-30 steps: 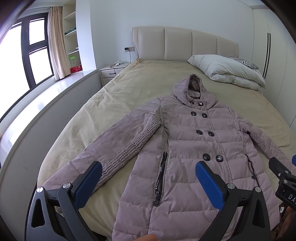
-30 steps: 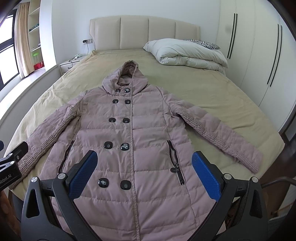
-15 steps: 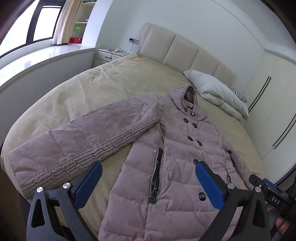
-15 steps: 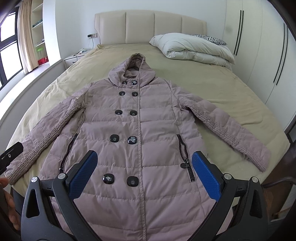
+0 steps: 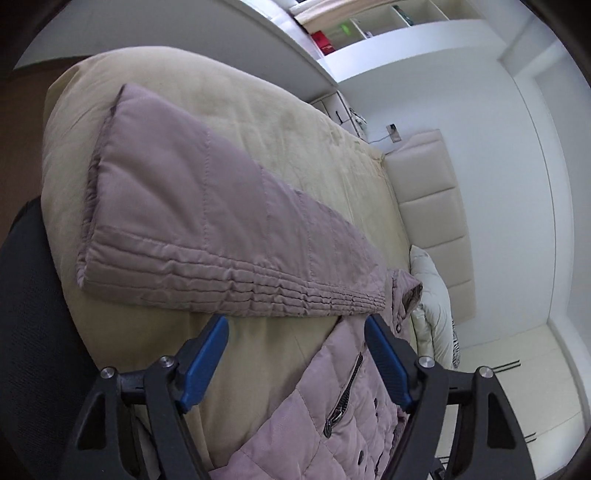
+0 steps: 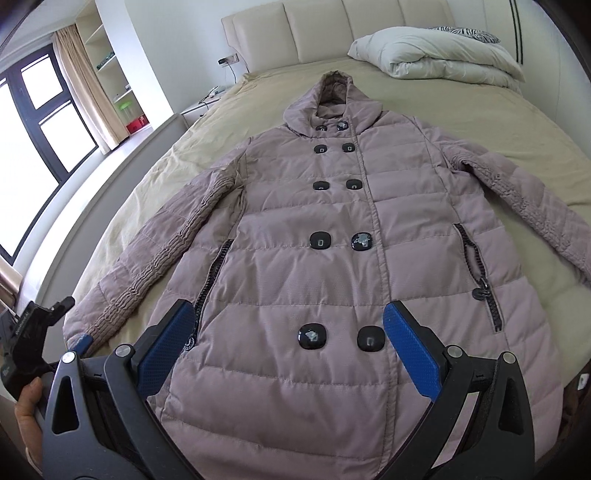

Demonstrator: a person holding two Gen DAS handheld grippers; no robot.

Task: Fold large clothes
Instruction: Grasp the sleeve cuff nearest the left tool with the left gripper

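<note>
A mauve quilted hooded coat [image 6: 332, 229] lies face up and spread flat on the bed, hood toward the headboard, both sleeves angled out. My right gripper [image 6: 288, 332] is open and empty above the coat's lower front. My left gripper [image 5: 295, 350] is open and empty, tilted, just short of the coat's left sleeve [image 5: 207, 229] near its cuff at the bed's corner. The left gripper also shows in the right wrist view [image 6: 33, 332] beside that cuff [image 6: 85, 328].
The bed has a beige cover [image 6: 461, 110] and padded headboard [image 6: 332, 33]. Folded white bedding [image 6: 436, 51] lies at the head. A window [image 6: 37, 129], shelves and a nightstand [image 6: 199, 107] stand on the left side.
My left gripper has swung down and left to the left sleeve's cuff and rolled sideways. My right gripper has moved closer over the coat's lower front. The coat has not moved.
</note>
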